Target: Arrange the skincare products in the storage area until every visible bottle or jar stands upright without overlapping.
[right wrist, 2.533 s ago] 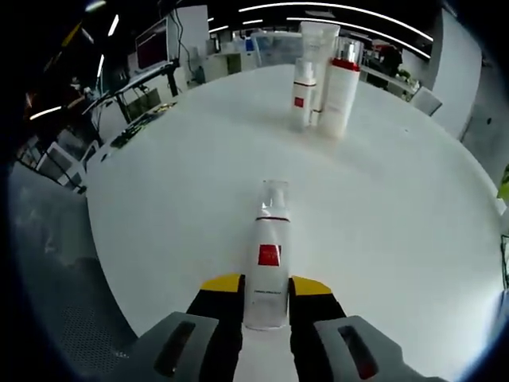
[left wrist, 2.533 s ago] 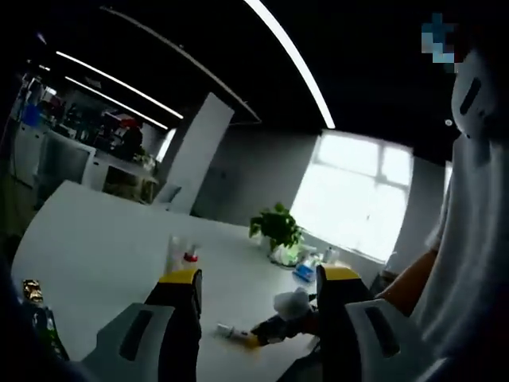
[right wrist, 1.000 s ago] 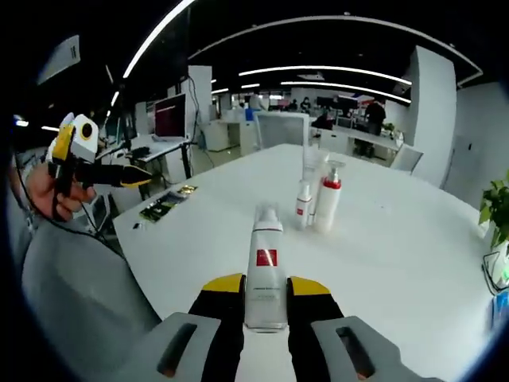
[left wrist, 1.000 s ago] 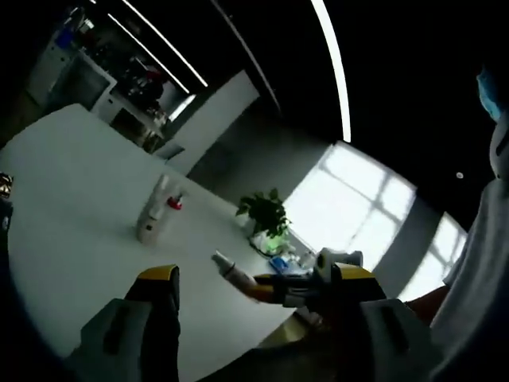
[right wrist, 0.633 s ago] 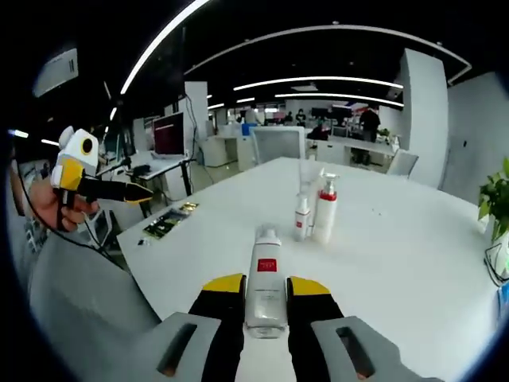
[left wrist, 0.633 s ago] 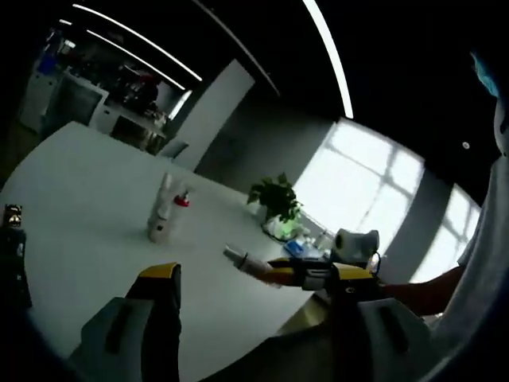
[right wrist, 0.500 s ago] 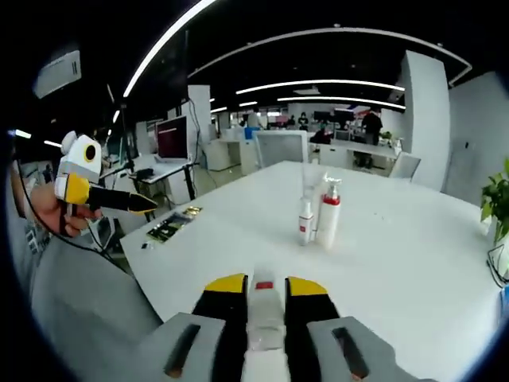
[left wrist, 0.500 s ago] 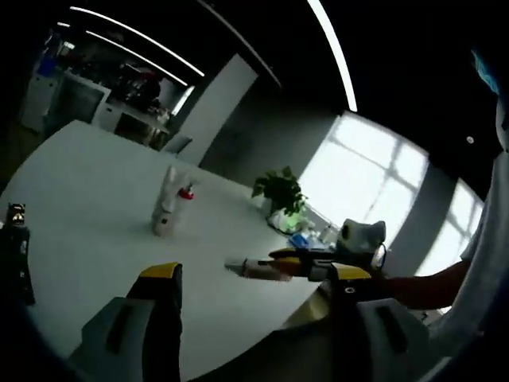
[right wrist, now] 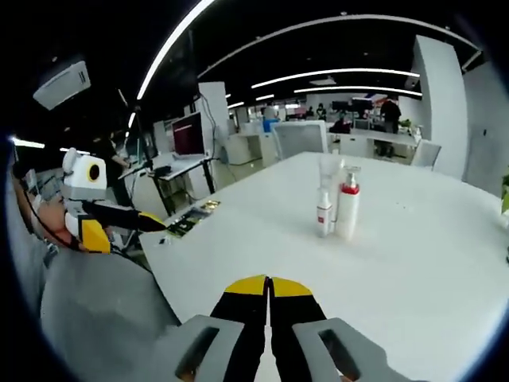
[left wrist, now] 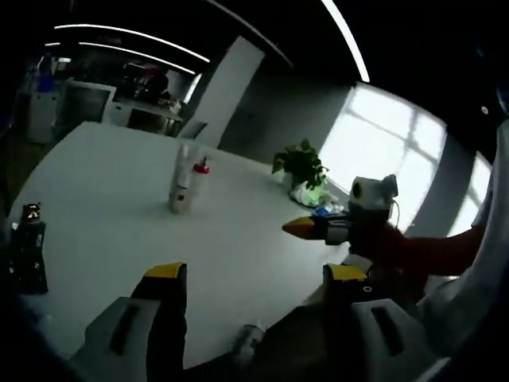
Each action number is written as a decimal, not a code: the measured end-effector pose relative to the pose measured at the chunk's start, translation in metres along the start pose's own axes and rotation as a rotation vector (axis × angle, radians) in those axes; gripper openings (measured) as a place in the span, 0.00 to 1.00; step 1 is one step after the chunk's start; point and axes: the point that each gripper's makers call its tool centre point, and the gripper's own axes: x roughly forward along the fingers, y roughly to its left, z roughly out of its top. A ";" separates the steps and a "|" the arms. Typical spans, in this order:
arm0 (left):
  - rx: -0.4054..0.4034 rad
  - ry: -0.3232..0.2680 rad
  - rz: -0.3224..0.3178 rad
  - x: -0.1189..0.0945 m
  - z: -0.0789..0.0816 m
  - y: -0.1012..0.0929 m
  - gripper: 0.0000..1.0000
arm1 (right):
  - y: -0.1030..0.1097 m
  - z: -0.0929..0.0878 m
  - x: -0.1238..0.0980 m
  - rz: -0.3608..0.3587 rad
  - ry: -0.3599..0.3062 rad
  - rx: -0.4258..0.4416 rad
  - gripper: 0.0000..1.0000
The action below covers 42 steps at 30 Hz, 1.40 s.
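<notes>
Three skincare containers stand upright in a tight group on the white table (right wrist: 413, 263): a small bottle with a red label (right wrist: 323, 213), a pump bottle with a red collar (right wrist: 347, 208) and a pale tube (right wrist: 329, 170) behind them. The same group (left wrist: 184, 180) shows in the left gripper view. My right gripper (right wrist: 268, 281) is shut, jaws touching, with nothing between them; it also enters the left gripper view (left wrist: 301, 228). My left gripper (left wrist: 254, 275) is open and holds nothing, off the table's edge (right wrist: 151, 222). A small white bottle-like shape (left wrist: 250, 337) shows low between the left jaws, blurred.
A potted plant (left wrist: 302, 163) and small blue items (left wrist: 320, 212) sit at the table's far side by the window. Dark small objects (left wrist: 29, 253) stand near one table edge. A person's grey sleeve (right wrist: 87, 302) lies beside the table. Desks and monitors stand beyond.
The red-label bottle held in my right gripper slid down out of the jaws, which have closed on each other. Both views have swung; the left gripper stays open.
</notes>
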 end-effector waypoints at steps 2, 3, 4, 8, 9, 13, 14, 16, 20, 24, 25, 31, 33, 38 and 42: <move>-0.016 -0.040 0.025 -0.003 0.007 0.007 0.59 | 0.005 -0.015 0.002 0.061 0.070 0.034 0.00; -0.024 -0.040 0.030 -0.003 0.007 0.009 0.59 | 0.007 -0.019 0.002 0.085 0.087 0.029 0.00; -0.028 -0.035 0.033 -0.004 0.006 0.010 0.59 | 0.010 -0.023 0.004 0.116 0.096 0.013 0.00; -0.024 -0.023 0.052 -0.005 0.003 0.014 0.58 | 0.027 -0.046 0.011 0.245 0.175 -0.028 0.00; -0.024 -0.020 0.054 -0.005 0.002 0.015 0.58 | 0.033 -0.052 0.015 0.281 0.189 -0.073 0.00; -0.016 -0.011 0.072 -0.007 0.000 0.019 0.58 | 0.053 -0.066 0.024 0.389 0.235 -0.167 0.00; -0.016 -0.011 0.075 -0.007 0.000 0.020 0.57 | 0.061 -0.069 0.024 0.420 0.252 -0.177 0.00; -0.017 -0.010 0.082 -0.009 0.000 0.023 0.56 | 0.067 -0.085 0.028 0.433 0.356 -0.203 0.04; -0.019 -0.024 0.096 -0.010 0.003 0.025 0.56 | 0.085 -0.107 0.036 0.455 0.510 -0.198 0.31; -0.002 -0.024 0.106 -0.010 0.003 0.026 0.56 | 0.100 -0.127 0.042 0.459 0.620 -0.169 0.32; 0.006 -0.020 0.107 -0.010 0.002 0.026 0.56 | 0.101 -0.133 0.042 0.460 0.652 -0.181 0.34; 0.096 0.053 0.091 -0.006 -0.010 0.019 0.56 | 0.107 -0.156 0.053 0.451 0.762 -0.295 0.38; 0.098 0.055 0.086 -0.006 -0.011 0.019 0.56 | 0.103 -0.161 0.060 0.445 0.773 -0.385 0.36; 0.082 0.042 0.093 -0.008 -0.008 0.022 0.56 | 0.095 -0.163 0.065 0.444 0.792 -0.505 0.23; 0.083 0.050 0.092 -0.007 -0.010 0.022 0.55 | 0.089 -0.159 0.071 0.474 0.745 -0.616 0.18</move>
